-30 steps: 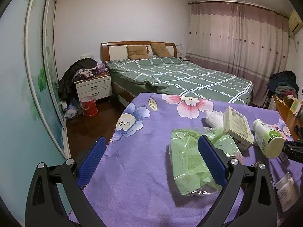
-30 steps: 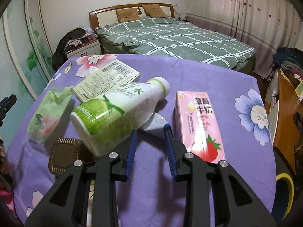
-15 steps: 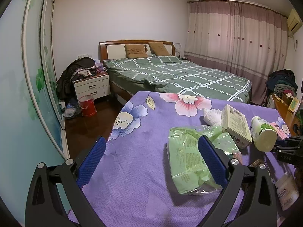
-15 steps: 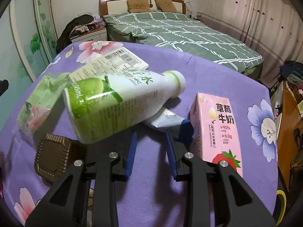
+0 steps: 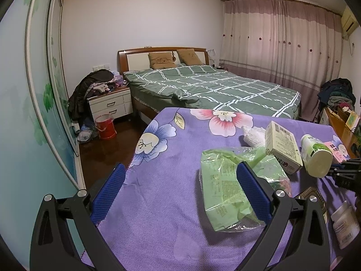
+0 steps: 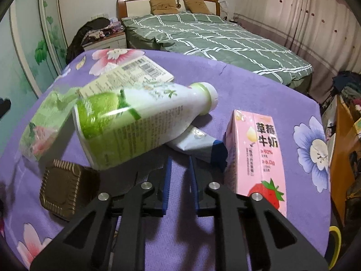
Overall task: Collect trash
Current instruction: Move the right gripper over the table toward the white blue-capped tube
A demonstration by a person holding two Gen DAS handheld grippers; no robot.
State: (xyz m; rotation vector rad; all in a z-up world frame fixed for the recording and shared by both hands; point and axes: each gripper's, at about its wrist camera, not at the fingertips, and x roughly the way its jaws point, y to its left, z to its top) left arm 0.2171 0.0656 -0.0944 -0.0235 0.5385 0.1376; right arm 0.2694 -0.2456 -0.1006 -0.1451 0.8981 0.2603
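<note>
Trash lies on a purple flowered tablecloth (image 5: 158,203). A green plastic wrapper (image 5: 223,187) lies under my left gripper's right finger. My left gripper (image 5: 180,180) is wide open and empty above the cloth. A white and green bottle (image 6: 140,122) lies on its side, just ahead of my right gripper (image 6: 180,167). The right gripper's jaws stand a narrow gap apart and hold nothing. A pink strawberry milk carton (image 6: 259,155) lies to its right. A white and blue tube (image 6: 198,142) lies under the bottle. A beige box (image 6: 128,76) lies behind the bottle.
A brown ridged plastic tray (image 6: 65,187) lies at the left of the right gripper. A white jar (image 5: 345,223) sits at the cloth's right edge. A bed (image 5: 214,88), a nightstand (image 5: 110,103) and a red bin (image 5: 105,126) stand beyond the table.
My right gripper has moved forward and down toward the bottle, which looms larger and more tilted. The left gripper has barely moved.
</note>
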